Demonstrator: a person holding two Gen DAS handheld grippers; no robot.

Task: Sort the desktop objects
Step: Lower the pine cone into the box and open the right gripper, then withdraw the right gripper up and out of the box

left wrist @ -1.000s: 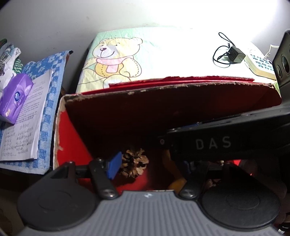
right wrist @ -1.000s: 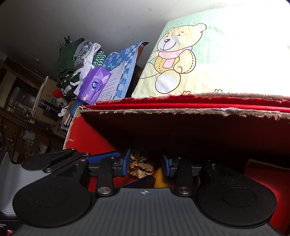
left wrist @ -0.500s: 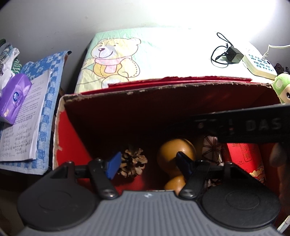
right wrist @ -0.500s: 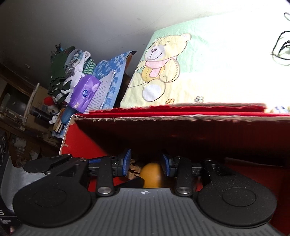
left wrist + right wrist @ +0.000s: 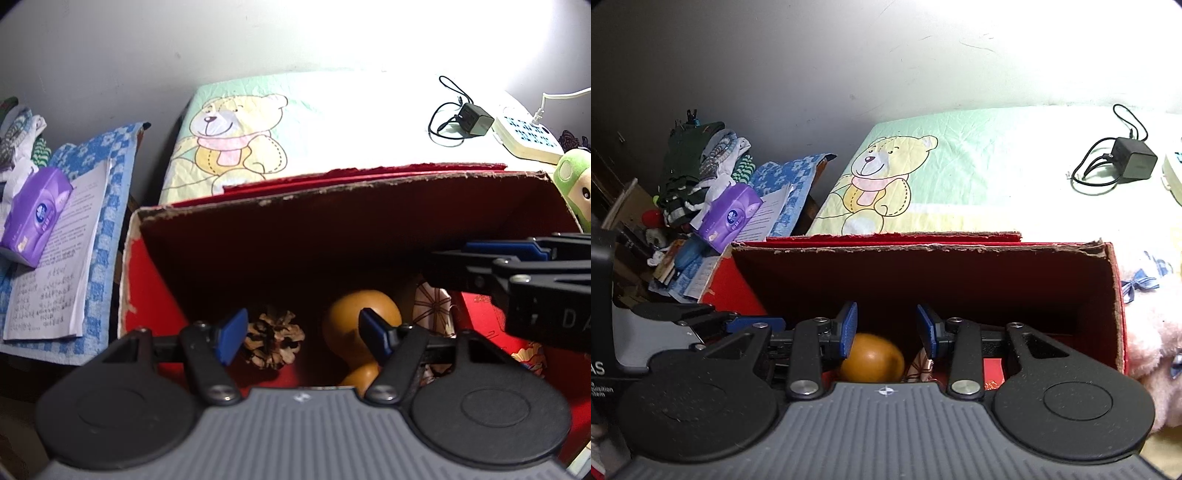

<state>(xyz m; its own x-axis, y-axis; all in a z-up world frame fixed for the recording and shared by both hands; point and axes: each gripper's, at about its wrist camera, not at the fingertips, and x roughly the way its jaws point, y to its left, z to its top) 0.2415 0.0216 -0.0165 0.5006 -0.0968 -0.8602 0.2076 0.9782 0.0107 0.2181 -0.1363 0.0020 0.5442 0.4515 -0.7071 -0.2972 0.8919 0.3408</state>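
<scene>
Legible writing is scarce. In the left wrist view the right gripper's (image 5: pixel 454 254) black body shows the white letters "DA" before the frame edge cuts them off. In the right wrist view the left gripper's body at the left edge carries "AS" above two smaller partly cut lines, too small to read in full. The purple tissue pack (image 5: pixel 35 216) has a round blue logo, not readable, and lies on a printed sheet (image 5: pixel 59 266) whose text is too fine to make out.

The red cardboard box (image 5: pixel 147 295) stands open on a bear-print cloth (image 5: pixel 236 136). Inside it lie a pine cone (image 5: pixel 275 343), an orange gourd (image 5: pixel 354 321) and a patterned folded item (image 5: pixel 434 306).

The left gripper (image 5: pixel 301 334) hangs over the box, jaws spread and empty. The right gripper (image 5: pixel 886 326) also has its jaws apart, holding nothing, the gourd below them.

Only the left view shows the pine cone, a green plush toy (image 5: pixel 576 192) and the whole white power strip (image 5: pixel 526 138). Only the right view shows a pink plush toy (image 5: pixel 1156 332) just beside the box and a pile of clothes (image 5: pixel 701 166). Both show the black charger (image 5: pixel 474 119).
</scene>
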